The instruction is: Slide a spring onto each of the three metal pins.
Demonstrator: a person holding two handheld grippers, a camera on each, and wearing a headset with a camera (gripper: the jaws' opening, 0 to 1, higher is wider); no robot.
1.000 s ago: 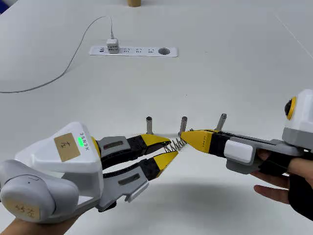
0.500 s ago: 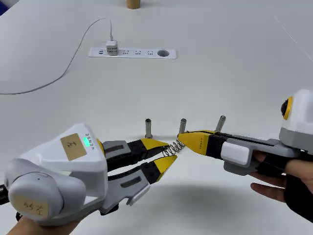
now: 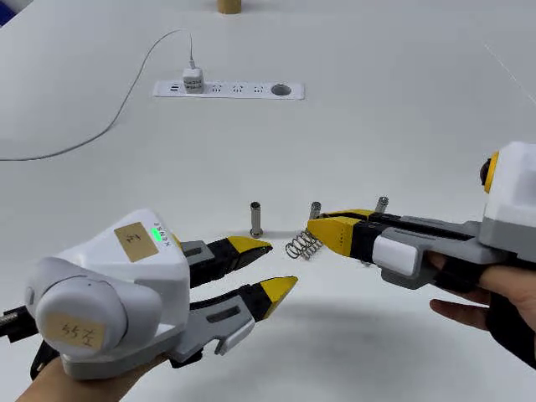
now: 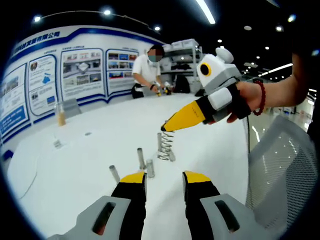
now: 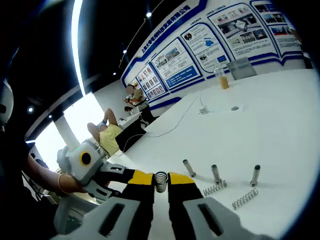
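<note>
Control of the spring [image 3: 301,245] now rests with the right gripper [image 3: 313,228] alone. A moment ago the left gripper [image 3: 280,264] had its yellow tips at the coil's free end; now it sits back toward the near edge of the table [image 3: 377,109], jaws spread with nothing between them. The right gripper's jaws are pressed onto one end of the spring, which hangs clear of the table and slants down from the tips, just on the near side of the middle pin [image 3: 316,208]. In the right gripper view the coil shows end-on between the jaws. The three pins [image 5: 215,173] stand bare, and two spare springs [image 5: 215,188] lie on the table just beside them, on the side nearer that camera. So the handover looks finished, but no pin carries a spring yet, and the task is at its start. The next move probably means turning the free end over a pin's top and lowering it squarely. Held by one end only, the coil may sway or snag on the pin's rim.
</note>
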